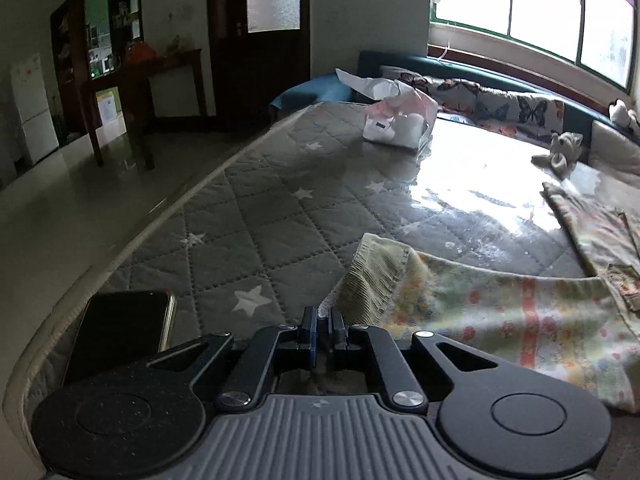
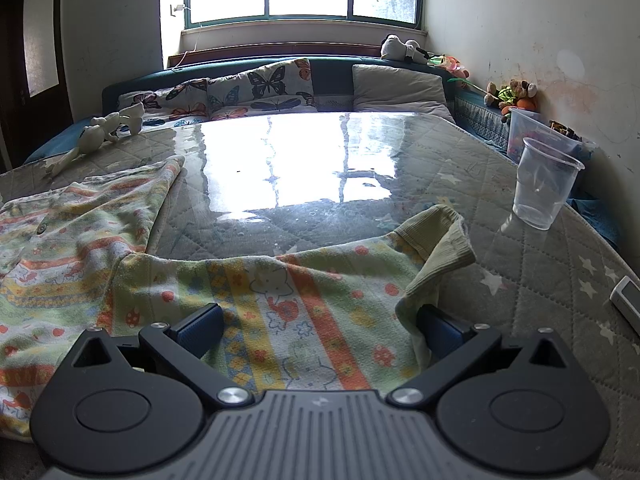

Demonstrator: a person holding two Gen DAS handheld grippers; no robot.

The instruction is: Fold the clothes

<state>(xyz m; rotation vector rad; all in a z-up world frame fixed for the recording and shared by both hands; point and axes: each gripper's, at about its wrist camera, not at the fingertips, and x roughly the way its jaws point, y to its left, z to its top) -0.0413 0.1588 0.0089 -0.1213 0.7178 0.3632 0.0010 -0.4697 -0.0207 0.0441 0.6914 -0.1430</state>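
Note:
A child's patterned garment (image 2: pixel 280 292) in yellow, green and orange, with green ribbed cuffs, lies spread on the grey quilted mattress (image 2: pixel 540 280). In the left wrist view the garment (image 1: pixel 500 312) lies to the right, its ribbed cuff (image 1: pixel 376 272) folded up. My left gripper (image 1: pixel 323 320) is shut on the white edge of the garment at that cuff. My right gripper (image 2: pixel 320 320) is open, its fingers straddling the sleeve fabric just short of the other ribbed cuff (image 2: pixel 440 248).
A black phone (image 1: pixel 120 328) lies at the mattress edge left of the left gripper. A clear plastic cup (image 2: pixel 544 184) stands on the right. A white bag (image 1: pixel 396 120), soft toys (image 2: pixel 100 128), butterfly pillows (image 2: pixel 260 88) and a white device (image 2: pixel 628 300) ring the mattress.

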